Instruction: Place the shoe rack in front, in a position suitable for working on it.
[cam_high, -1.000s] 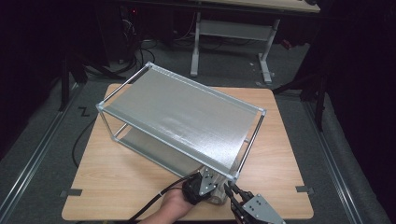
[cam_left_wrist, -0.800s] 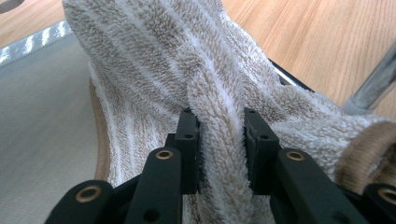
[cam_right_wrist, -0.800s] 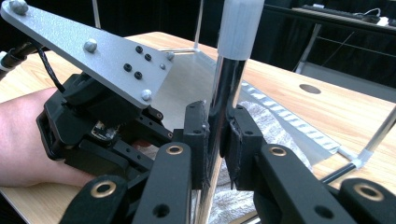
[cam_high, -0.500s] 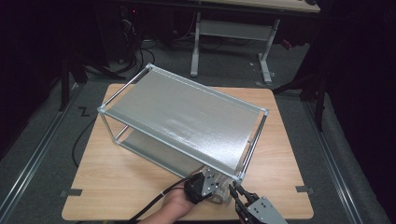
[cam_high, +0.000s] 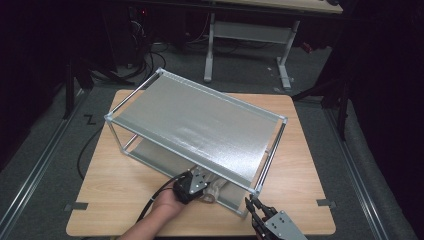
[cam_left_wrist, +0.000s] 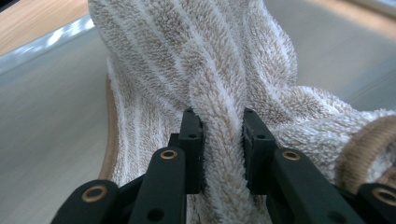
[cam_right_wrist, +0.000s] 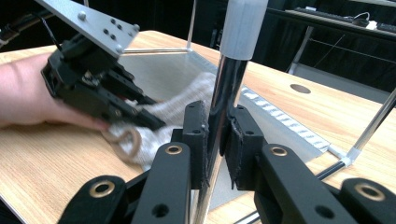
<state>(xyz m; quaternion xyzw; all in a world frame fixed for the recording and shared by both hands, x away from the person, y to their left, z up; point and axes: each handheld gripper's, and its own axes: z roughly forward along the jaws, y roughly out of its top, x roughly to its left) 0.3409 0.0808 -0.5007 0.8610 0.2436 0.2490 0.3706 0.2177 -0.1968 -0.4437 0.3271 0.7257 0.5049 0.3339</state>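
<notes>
A two-tier metal rack (cam_high: 200, 125) stands slantwise on the wooden table (cam_high: 115, 185). On its lower shelf (cam_high: 150, 155) lies a beige striped towel (cam_high: 215, 191). My left gripper (cam_high: 202, 184) has just been closing its jaws and is shut on a fold of that towel (cam_left_wrist: 210, 56), the pads squeezing the pile at the left gripper (cam_left_wrist: 223, 140). My right gripper (cam_high: 252, 205) is at the rack's near corner. In the right gripper view my right gripper (cam_right_wrist: 217, 122) is shut on the chrome corner post (cam_right_wrist: 233, 70). Beyond it are the left gripper (cam_right_wrist: 107, 102) and the towel (cam_right_wrist: 182, 109).
A hand (cam_high: 160, 210) and trailing cable come in from the table's front edge. The rack's top shelf hangs over the left gripper. Behind the table, in the dark, stand a desk frame (cam_high: 250, 35) and floor cables.
My left gripper, with the towel in it, has shifted left and a little further in over the lower shelf. The right gripper has stayed on the post.
</notes>
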